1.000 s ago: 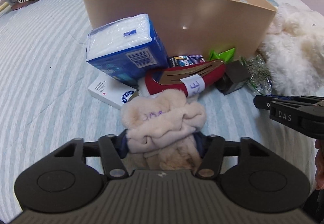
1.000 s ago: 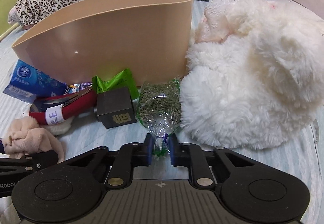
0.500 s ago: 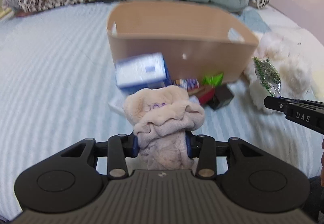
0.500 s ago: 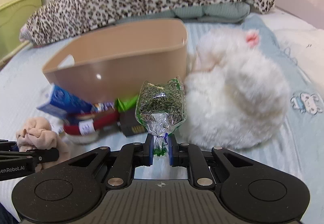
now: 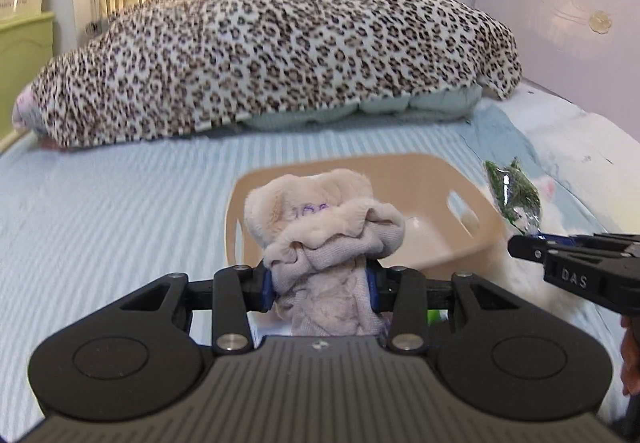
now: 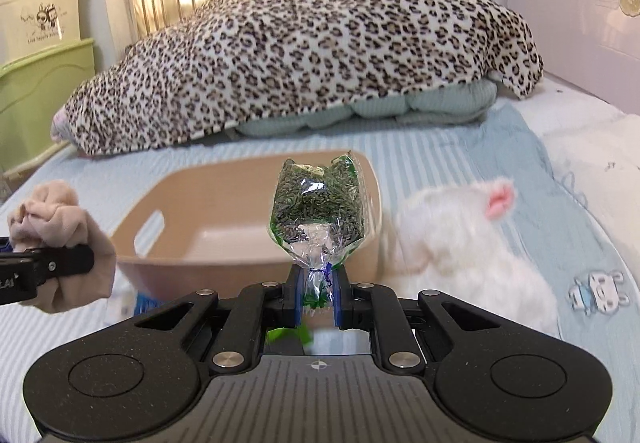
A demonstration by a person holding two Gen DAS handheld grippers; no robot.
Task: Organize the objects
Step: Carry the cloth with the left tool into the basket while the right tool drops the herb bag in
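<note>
My left gripper [image 5: 320,285] is shut on a bunched beige sock [image 5: 324,227] and holds it up in front of the tan plastic bin [image 5: 476,239]. The sock also shows in the right wrist view [image 6: 52,219]. My right gripper [image 6: 316,293] is shut on the tied neck of a clear bag of dried green herbs [image 6: 320,203], held above the near edge of the bin [image 6: 224,239]. The bag also shows in the left wrist view [image 5: 512,195]. The bin's inside looks bare.
A fluffy white plush toy [image 6: 472,243] lies right of the bin. A leopard-print blanket [image 6: 304,63] covers pillows at the head of the striped blue bed [image 5: 100,211]. A green cabinet [image 6: 40,95] stands at the left. Other small items sit hidden below the grippers.
Both grippers have risen from the bed with their loads, the sock and the herb bag. The bin now sits lower in view and its inside shows. The pile of items has dropped out of sight.
</note>
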